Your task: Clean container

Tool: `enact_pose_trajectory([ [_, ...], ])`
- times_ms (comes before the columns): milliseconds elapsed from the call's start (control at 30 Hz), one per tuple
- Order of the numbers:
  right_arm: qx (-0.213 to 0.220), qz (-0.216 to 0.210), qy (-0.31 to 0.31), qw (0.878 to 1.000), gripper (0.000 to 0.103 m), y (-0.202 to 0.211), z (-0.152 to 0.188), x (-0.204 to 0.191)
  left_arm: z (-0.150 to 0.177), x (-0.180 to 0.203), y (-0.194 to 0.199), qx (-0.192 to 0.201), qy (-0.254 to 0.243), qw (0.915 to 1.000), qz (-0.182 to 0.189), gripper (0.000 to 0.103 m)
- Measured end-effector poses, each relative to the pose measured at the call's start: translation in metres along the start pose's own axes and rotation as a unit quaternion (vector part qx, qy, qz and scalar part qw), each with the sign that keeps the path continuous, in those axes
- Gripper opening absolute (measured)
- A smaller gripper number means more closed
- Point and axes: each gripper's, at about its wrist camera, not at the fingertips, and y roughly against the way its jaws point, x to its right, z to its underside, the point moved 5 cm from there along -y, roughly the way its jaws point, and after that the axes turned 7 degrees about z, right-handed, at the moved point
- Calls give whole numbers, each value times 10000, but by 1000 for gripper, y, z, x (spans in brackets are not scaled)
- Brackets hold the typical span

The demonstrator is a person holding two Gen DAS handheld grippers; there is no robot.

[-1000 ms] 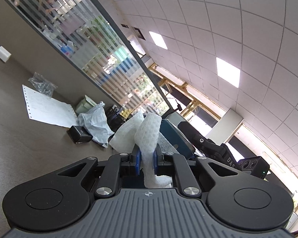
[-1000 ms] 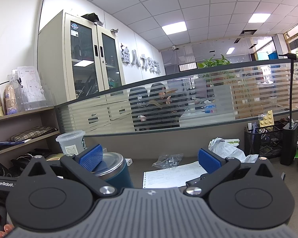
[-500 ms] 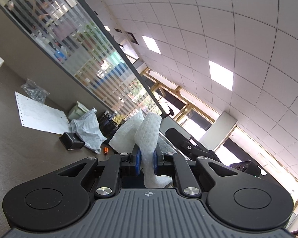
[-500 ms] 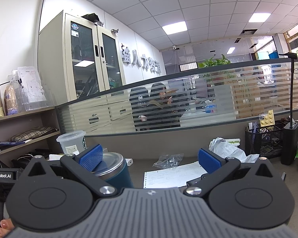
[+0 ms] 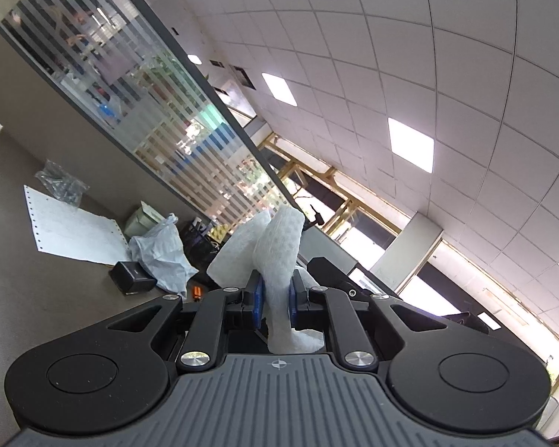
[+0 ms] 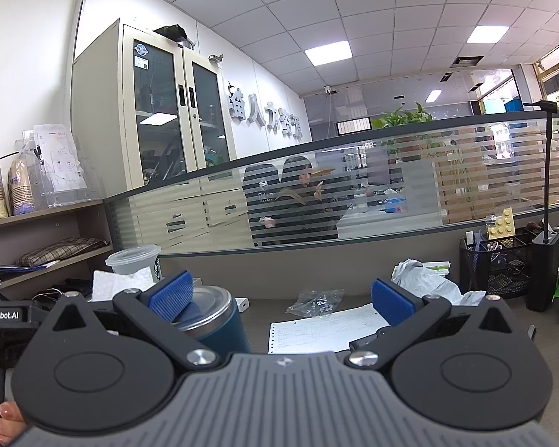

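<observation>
My left gripper (image 5: 274, 290) is shut on a white embossed paper towel (image 5: 279, 246), which sticks up between the blue pads and folds down behind them. The container, a dark teal tumbler (image 6: 212, 320) with a steel rim, stands on the brown desk. In the right wrist view it sits just behind the left finger of my right gripper (image 6: 283, 292). That gripper is open, nothing between its blue pads. The same paper towel (image 6: 119, 284) shows at the left of this view, close beside the tumbler and apart from it. A person's fingers (image 6: 3, 415) hold a handle at the lower left.
A clear plastic cup (image 6: 134, 260) stands behind the towel. A perforated paper sheet (image 6: 324, 329), a small bag of parts (image 6: 316, 301) and a crumpled bag (image 6: 425, 283) lie beyond. A mesh organiser (image 6: 499, 264) and black stand (image 6: 544, 272) are right. A glass partition (image 6: 354, 201) backs the desk.
The paper towel has come into the right wrist view at the left, near the tumbler. The left wrist view has shifted slightly. The right gripper has not moved.
</observation>
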Motion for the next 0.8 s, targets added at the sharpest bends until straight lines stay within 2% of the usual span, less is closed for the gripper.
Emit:
enact_pose_trajectory([
  [600,0,-15,-11,10000,103,0,3,1,-4,-20,-15,189,374,9988,-235,16],
  [800,3,-28,-2,10000,103,1,3,-1,5,-18,-2,109,382,9990,-191,16],
])
